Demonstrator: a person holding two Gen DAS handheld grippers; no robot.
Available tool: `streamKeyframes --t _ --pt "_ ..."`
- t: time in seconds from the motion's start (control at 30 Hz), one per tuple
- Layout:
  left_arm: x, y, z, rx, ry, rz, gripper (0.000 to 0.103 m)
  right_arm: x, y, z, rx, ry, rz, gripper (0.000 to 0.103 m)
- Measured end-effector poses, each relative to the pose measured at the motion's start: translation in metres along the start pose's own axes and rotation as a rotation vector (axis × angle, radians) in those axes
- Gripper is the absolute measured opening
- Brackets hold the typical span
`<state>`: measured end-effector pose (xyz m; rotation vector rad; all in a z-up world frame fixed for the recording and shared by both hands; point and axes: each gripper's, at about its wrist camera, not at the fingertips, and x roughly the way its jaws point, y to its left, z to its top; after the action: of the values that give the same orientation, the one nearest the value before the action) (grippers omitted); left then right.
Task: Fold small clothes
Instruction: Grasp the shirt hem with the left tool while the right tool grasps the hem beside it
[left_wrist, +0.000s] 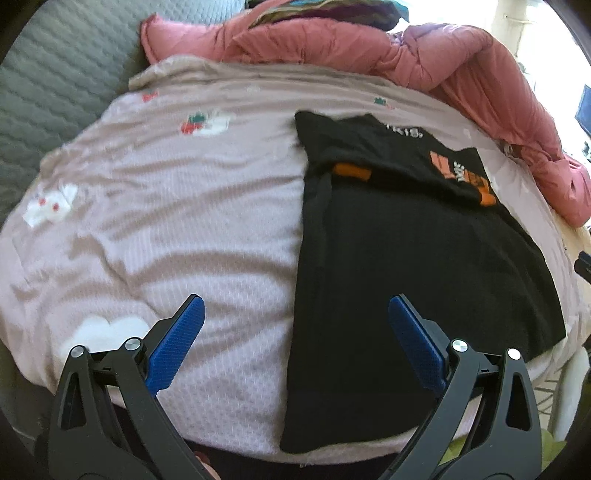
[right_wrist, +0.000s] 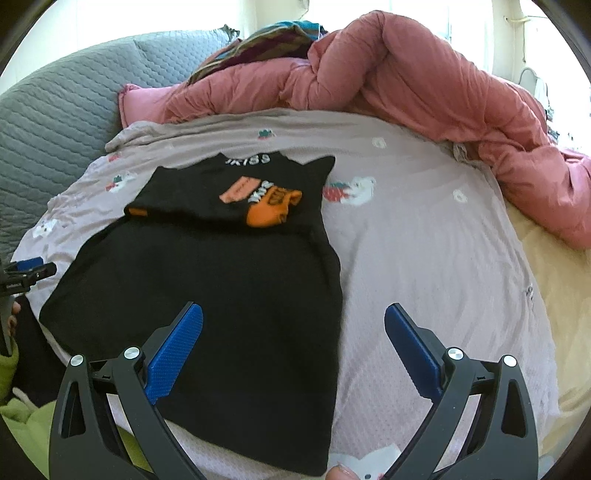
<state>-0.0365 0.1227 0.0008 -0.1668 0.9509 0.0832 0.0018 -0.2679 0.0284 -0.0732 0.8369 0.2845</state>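
The black T-shirt (right_wrist: 207, 280) lies flat on the pink bedsheet (right_wrist: 424, 258), centre-left in my right view, its top part already folded down. It looks light, soft and limp, so I'd pinch a hem corner. My right gripper (right_wrist: 293, 325) hovers over its lower right edge, fingers wide apart and empty; my left gripper (left_wrist: 295, 314) hangs likewise spread over the left edge.

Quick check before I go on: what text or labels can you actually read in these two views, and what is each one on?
"SKISS", roughly, in white letters near the neck of the black shirt; the first letter is unclear.
White lettering on the orange graphic of the same shirt: too blurred to read.
Dark print on the pale orange patch: too small to read.
Small white text on the left gripper: unreadable.
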Motion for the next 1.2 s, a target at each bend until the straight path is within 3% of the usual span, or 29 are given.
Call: streamKeyframes --t 0.1,0.4,0.47,0.53,0.7,0.87,0.97,1.2 --pt "0.007 0.007 -0.008 -0.025 0.034 -0.013 0.088 0.003 0.0 -0.008 -0.012 0.019 -0.002 0.098" --pt "0.006 -0.003 -0.018 0.002 0.046 -0.024 0.038 0.007 -0.002 -0.022 -0.015 0.051 0.031 0.095" --pt "0.006 -0.007 -0.022 0.017 0.058 -0.032 0.025 0.008 -0.003 -0.025 -0.025 0.066 0.043 0.072" --pt "0.009 -0.011 -0.025 0.028 0.081 -0.042 0.02 0.009 -0.002 -0.027 -0.03 0.076 0.051 0.07" --pt "0.015 -0.009 -0.028 0.01 0.111 -0.039 0.023 0.016 -0.003 -0.034 -0.037 0.106 0.078 0.063" --pt "0.016 -0.008 -0.03 -0.001 0.115 -0.027 0.041 0.019 -0.01 -0.038 -0.013 0.116 0.099 0.061" --pt "0.018 -0.007 -0.03 -0.011 0.125 -0.031 0.042 0.024 -0.012 -0.042 -0.006 0.133 0.124 0.05" --pt "0.022 -0.008 -0.03 -0.003 0.136 -0.027 0.04 0.038 -0.02 -0.05 0.026 0.157 0.144 0.046"
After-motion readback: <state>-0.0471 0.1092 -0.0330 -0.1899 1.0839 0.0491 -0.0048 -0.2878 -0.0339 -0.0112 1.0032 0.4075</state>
